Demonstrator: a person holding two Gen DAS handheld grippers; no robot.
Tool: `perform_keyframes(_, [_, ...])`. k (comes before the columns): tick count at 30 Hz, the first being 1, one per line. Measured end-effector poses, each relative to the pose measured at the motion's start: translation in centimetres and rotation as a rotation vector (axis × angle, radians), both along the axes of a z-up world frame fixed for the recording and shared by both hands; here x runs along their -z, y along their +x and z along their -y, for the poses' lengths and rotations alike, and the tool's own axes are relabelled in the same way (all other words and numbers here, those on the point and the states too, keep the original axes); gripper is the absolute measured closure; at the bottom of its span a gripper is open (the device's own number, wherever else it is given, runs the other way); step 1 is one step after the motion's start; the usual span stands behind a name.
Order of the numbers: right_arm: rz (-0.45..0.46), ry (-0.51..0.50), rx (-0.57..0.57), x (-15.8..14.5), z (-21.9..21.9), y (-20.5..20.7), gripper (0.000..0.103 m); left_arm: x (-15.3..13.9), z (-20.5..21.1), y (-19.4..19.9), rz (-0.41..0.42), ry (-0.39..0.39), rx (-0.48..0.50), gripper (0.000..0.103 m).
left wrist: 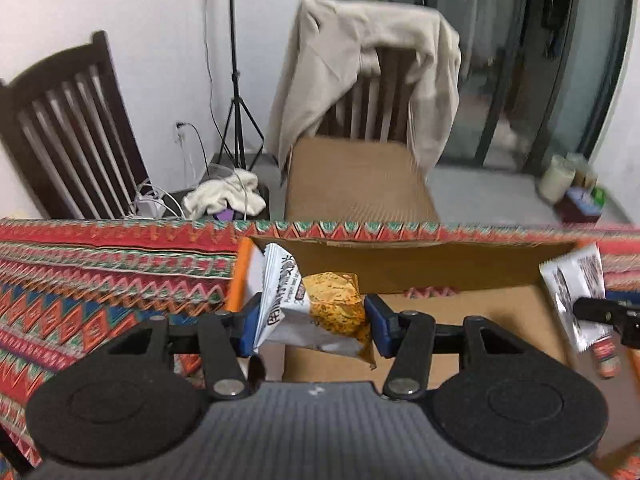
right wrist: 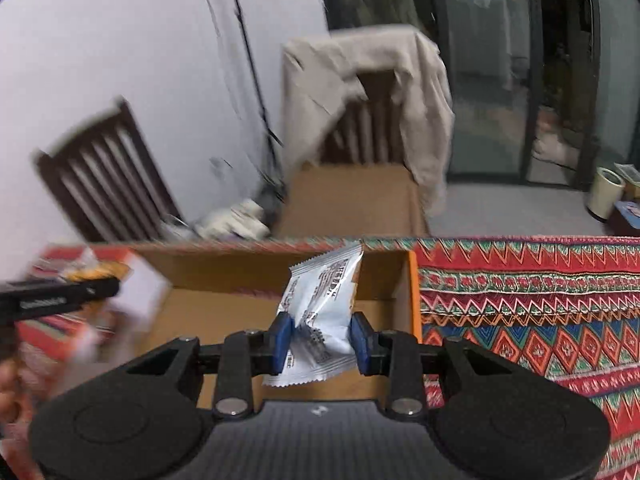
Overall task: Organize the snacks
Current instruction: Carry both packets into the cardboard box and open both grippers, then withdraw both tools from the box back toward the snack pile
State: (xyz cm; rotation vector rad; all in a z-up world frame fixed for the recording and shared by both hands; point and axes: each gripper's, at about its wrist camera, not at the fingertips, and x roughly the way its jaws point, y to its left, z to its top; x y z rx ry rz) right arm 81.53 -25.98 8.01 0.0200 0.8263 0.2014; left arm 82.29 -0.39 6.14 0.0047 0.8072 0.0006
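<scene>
Snack packet (left wrist: 316,312) between left gripper (left wrist: 312,326) pads

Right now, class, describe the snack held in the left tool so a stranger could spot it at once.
Find the open cardboard box on the patterned tablecloth. Above its left end, the left tool grips a puffy white packet. Its orange-yellow printed panel distinguishes it from the plain white-and-black packet in the right tool.

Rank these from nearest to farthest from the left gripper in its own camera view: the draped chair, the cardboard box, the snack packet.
1. Snack packet, clamped in the left gripper.
2. Cardboard box, open just beyond on the tablecloth.
3. Draped chair, behind the table.
</scene>
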Motion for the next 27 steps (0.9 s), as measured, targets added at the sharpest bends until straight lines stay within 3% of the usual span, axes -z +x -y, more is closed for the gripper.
perform_keyframes(4, [-0.033,-0.069,0.028,3.0,-0.5,3.1,0.071,1.7,-0.2,2.2,-0.039,0.03,-0.02,0.043])
perform_keyframes(7, [-0.003,-0.163,0.02,3.8,-1.7,3.6,0.07,1.7,-0.4,2.8,-0.029,0.0,-0.01,0.028])
perform_keyframes(12, [0.057,-0.212,0.01,2.9,-2.3,2.4,0.05,-0.6,-1.1,1.1,0.006,-0.003,0.002,0.024])
perform_keyframes(17, [0.144,-0.181,-0.009,-2.2,-1.5,-1.0,0.047,-6.2,-2.5,-3.8,0.063,0.026,0.023,0.015])
perform_keyframes(19, [0.182,-0.174,-0.021,-5.1,-1.2,-3.3,0.041,-8.6,-2.9,-6.3,0.087,0.023,0.032,0.01])
perform_keyframes(21, [0.213,-0.166,-0.028,-7.9,-0.8,-5.6,0.027,-11.4,-3.3,-9.4,0.114,0.01,0.044,0.004])
perform_keyframes(27, [0.247,-0.095,-0.063,-15.5,0.2,-14.4,0.015,-18.4,-3.9,-19.2,0.178,-0.04,0.08,0.0])
